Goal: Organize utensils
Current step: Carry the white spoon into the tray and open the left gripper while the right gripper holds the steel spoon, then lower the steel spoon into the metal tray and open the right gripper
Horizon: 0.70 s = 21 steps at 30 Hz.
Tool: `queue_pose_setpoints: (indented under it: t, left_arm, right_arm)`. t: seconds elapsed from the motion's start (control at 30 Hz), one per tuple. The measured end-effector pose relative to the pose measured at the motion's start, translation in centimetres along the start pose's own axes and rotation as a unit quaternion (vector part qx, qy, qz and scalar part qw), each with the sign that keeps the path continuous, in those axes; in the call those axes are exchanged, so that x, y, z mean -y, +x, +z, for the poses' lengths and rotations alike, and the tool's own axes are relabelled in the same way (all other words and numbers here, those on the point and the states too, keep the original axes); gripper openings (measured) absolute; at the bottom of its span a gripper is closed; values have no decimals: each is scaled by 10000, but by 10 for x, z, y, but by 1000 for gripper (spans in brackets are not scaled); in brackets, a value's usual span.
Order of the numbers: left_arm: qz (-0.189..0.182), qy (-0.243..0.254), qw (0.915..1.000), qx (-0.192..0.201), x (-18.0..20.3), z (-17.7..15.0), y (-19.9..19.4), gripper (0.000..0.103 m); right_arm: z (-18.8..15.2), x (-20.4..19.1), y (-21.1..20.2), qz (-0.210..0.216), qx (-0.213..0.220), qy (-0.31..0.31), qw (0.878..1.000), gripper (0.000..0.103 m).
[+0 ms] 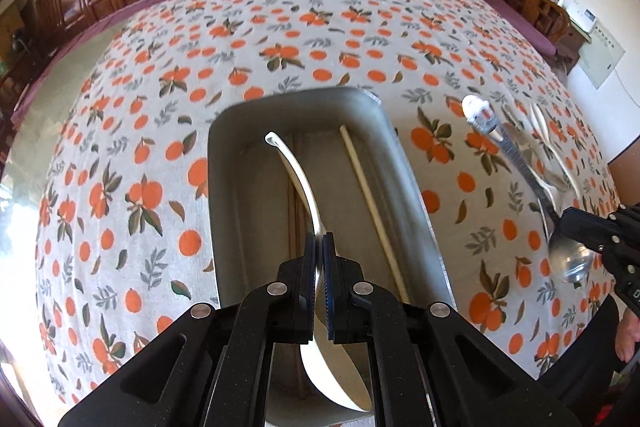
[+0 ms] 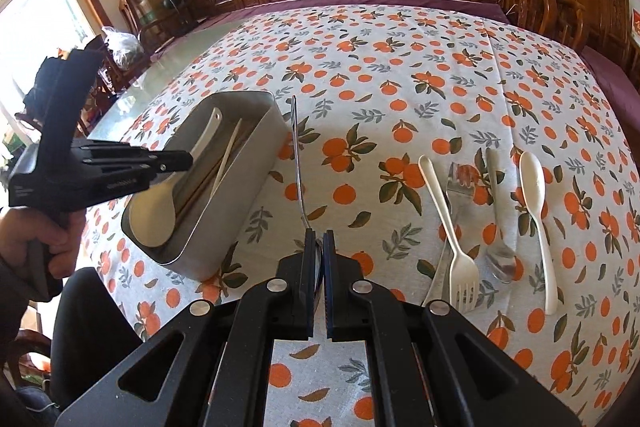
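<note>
Two utensils are in the air at once, one in each gripper; the left gripper [image 1: 319,247] has its fingers closed on the neck of a cream plastic spoon [image 1: 304,187], held over the grey metal box [image 1: 404,171] with the handle pointing toward the box's far end and the bowl hanging near the camera; the right gripper [image 2: 319,247] has its fingers closed on a metal spoon [image 2: 297,163] at the neck just above the bowl, its thin handle pointing away over the tabletop [image 2: 400,67], just to the right of the box [image 2: 264,151]. Inside the box lie a white chopstick [image 1: 372,203] and what look like brown chopsticks beside it. Four pieces wait on the orange-print cloth to the right: a white plastic fork [image 2: 452,227], a metal fork [image 2: 460,179] partly under it, another metal spoon [image 2: 498,227] and a white spoon [image 2: 538,223].

The step in hand, as I judge it, is depositing the cream spoon; the next move calls for lowering it until it lies lengthwise in the box, then parting the fingers; the right gripper would then need to swing left and line its spoon up with the box's long axis, since the handle could catch on the rim.
</note>
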<state>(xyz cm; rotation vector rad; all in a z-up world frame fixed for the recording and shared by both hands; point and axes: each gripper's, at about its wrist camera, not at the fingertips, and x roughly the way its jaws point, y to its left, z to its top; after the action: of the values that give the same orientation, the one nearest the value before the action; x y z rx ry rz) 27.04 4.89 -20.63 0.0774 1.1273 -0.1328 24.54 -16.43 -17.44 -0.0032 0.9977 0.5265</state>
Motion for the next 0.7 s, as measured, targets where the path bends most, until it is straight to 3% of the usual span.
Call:
queue_pose_setpoints:
  t: [0.3, 0.7]
  left_arm:
    - [-32, -31, 9999, -103, 0, -2, 6, 4]
    - [-27, -248, 9987, 446, -20, -12, -51, 4]
  right_arm:
    - [6, -11, 1, 10, 3, -91, 10000, 5]
    - [29, -52, 10, 318, 71, -113, 9994, 5]
